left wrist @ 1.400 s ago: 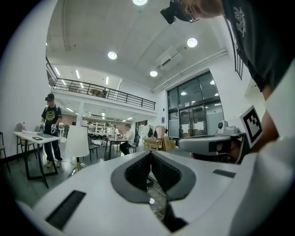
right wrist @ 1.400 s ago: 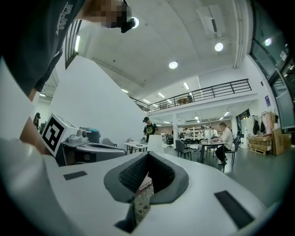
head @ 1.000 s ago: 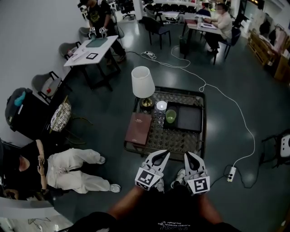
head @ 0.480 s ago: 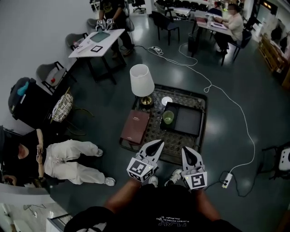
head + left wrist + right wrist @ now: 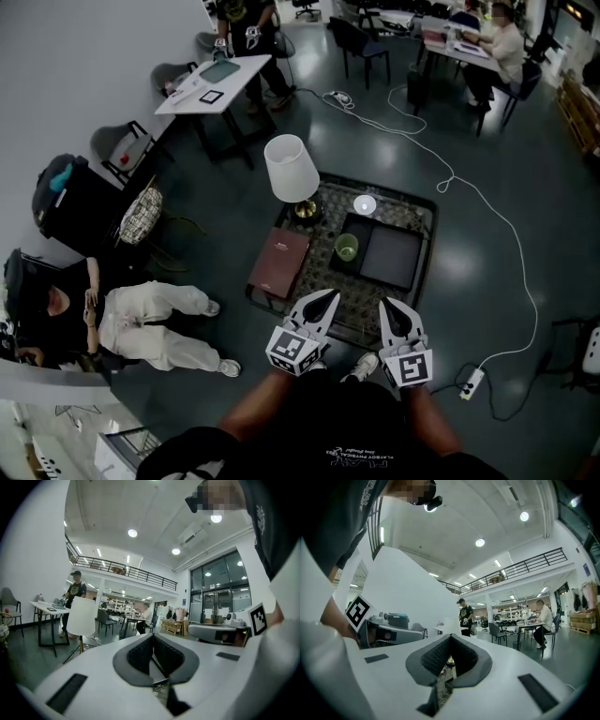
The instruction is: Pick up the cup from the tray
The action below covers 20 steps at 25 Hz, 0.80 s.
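The small green cup [image 5: 346,247] stands on the low table with the woven top [image 5: 349,302]. It is well ahead of both grippers and touches neither one. It sits in front of the gap between them, a bit nearer the left one's side.

On the left part of the table lies a flat brown book [image 5: 279,264]. Behind the book stands a lamp with a white shade [image 5: 291,169]. Next comes the black flat tray [image 5: 391,257]. The green cup is inside the tray, in its left part. The right part of the tray is flat and dark. A small round white thing [image 5: 365,204] sits just behind the tray.

The left gripper [image 5: 327,298] is held low, close to the person's body, by the near edge of the table. Its jaws are pressed together with nothing between them. The right gripper [image 5: 388,307] is just beside it. Its jaws are together too, and it holds nothing.
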{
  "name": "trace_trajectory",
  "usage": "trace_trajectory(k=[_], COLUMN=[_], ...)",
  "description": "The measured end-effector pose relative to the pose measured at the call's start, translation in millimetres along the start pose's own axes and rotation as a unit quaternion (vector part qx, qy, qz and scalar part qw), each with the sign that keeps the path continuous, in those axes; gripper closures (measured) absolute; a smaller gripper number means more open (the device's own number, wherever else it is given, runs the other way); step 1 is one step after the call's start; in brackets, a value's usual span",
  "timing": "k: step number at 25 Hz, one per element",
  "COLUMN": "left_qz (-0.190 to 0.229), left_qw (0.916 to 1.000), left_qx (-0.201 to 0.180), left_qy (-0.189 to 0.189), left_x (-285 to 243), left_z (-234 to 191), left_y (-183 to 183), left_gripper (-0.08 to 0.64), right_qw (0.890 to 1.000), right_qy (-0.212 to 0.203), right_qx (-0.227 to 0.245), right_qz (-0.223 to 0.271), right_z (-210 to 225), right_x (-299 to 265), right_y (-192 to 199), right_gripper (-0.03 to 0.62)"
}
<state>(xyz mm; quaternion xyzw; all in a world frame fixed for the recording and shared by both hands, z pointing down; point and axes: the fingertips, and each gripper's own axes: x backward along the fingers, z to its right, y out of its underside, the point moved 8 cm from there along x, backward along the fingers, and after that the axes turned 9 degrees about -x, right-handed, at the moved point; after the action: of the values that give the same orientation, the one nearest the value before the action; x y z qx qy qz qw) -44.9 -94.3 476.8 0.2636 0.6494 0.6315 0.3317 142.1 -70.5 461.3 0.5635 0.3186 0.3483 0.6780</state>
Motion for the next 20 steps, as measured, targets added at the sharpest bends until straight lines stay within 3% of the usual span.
trace_trajectory(k=[6, 10, 18, 20], left_qz=[-0.021, -0.035, -0.039, -0.044], left_qw=[0.9994, 0.9982, 0.9983, 0.9982], left_qx=[-0.018, -0.047, -0.042, -0.040], left_qy=[-0.019, -0.012, 0.001, 0.006], left_x=[-9, -18, -45, -51], left_z=[3, 0, -24, -33], left_y=[5, 8, 14, 20], left_gripper=[0.549, 0.549, 0.549, 0.549], right_qw=[1.000, 0.999, 0.999, 0.999], right_qy=[-0.021, -0.032, -0.034, -0.032], right_qx=[-0.002, -0.003, 0.002, -0.002], right_qz=[-0.003, -0.003, -0.028, -0.016], right_z=[15, 21, 29, 32], right_x=[-15, -30, -63, -73], right_y=[4, 2, 4, 8], right_gripper=[0.594, 0.594, 0.594, 0.594])
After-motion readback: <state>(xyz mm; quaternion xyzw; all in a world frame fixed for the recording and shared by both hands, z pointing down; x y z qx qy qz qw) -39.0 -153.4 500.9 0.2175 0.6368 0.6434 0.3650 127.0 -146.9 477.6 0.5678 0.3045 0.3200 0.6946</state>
